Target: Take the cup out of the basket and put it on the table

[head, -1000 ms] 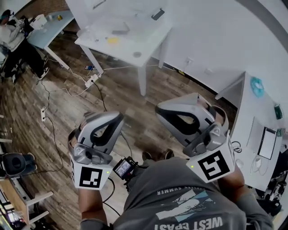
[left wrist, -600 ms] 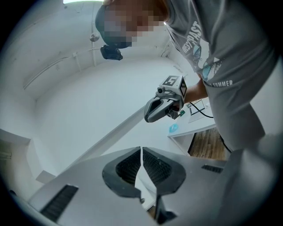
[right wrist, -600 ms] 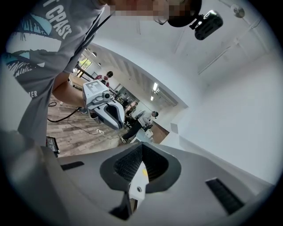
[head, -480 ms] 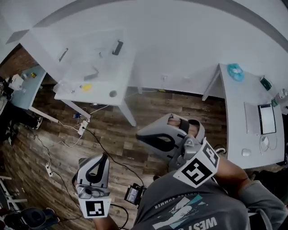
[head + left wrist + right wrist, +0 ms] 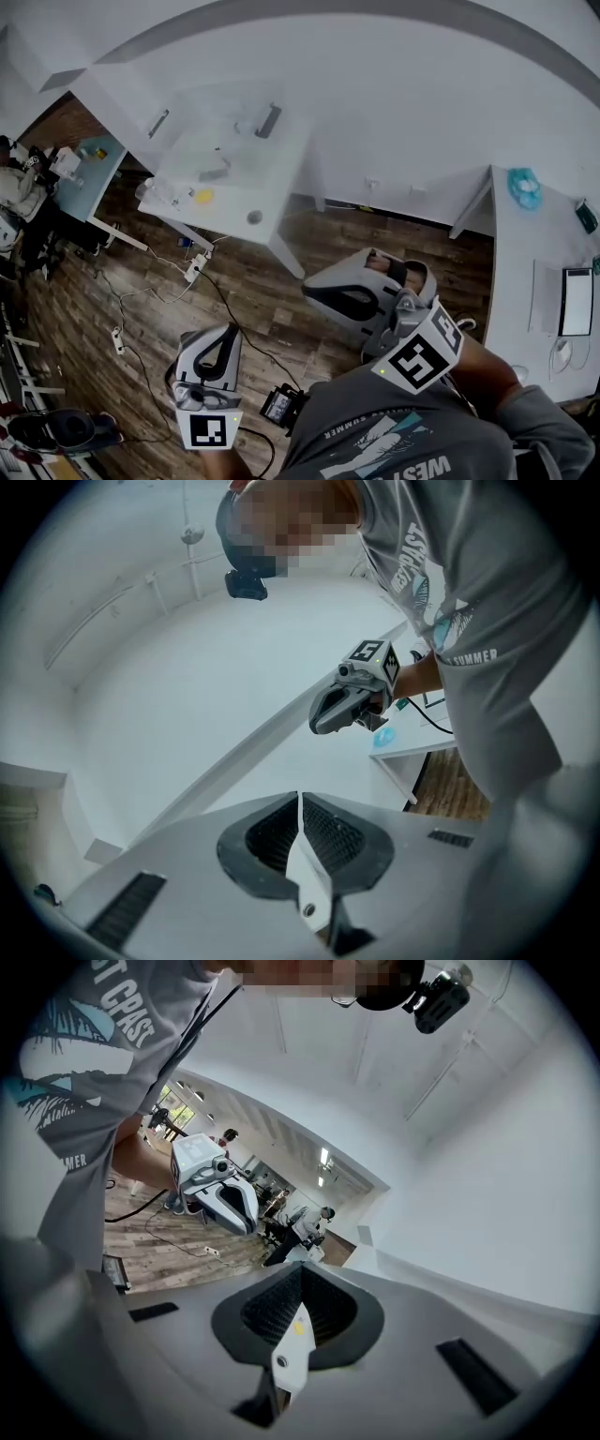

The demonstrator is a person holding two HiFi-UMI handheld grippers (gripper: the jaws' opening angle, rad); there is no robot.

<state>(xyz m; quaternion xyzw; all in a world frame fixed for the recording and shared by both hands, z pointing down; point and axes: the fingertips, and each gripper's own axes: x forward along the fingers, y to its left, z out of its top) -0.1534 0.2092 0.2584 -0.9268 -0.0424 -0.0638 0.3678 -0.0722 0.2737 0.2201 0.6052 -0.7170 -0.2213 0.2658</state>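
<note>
Hovering over the wooden floor on the near side of the white desk, the left gripper and the right gripper both have their fingers pressed together with nothing between them, as each gripper view shows. The right gripper is the nearer of the two to the desk, just short of its front leg. The left one hangs further back from the desk.

On the desk lie a yellow item and a dark bar. A power strip lies on the floor beside the desk, on the stretch between it and the left gripper. Well to the right of the desk stands a second desk carrying a teal object. A person sits far to its left. No view lets me tell where the cup or the basket is.

Since half a second ago the white desk has slid right and lower in the head view. A second ago the two grippers were level, side by side, facing the desk leg. Now the left trails behind the right.
</note>
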